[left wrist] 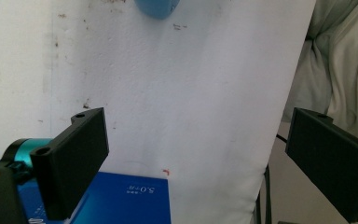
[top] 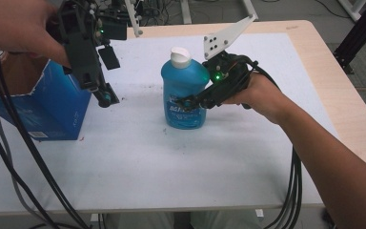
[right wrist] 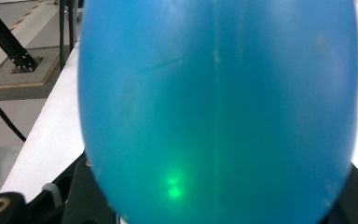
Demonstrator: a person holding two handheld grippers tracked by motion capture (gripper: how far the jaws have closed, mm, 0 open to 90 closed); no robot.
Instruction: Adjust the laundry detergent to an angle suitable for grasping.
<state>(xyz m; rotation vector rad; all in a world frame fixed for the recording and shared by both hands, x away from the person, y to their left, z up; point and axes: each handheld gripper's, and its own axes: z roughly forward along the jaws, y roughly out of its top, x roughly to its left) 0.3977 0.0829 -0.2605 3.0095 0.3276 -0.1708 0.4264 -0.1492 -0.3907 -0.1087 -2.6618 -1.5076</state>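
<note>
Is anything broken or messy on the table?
Yes. The blue box at the table's left has a ragged, torn top edge, and dark specks dirty the white cover near the bottle. The bottle itself stands upright, cap on.

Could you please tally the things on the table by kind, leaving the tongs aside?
Blue bottle with white cap: 1
Blue cardboard box, open at the top: 1
Total: 2

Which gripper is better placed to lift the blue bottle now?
Right. The right gripper already has its jaws around the blue bottle, which stands upright. The left gripper hangs open beside the blue box, apart from the bottle.
</note>
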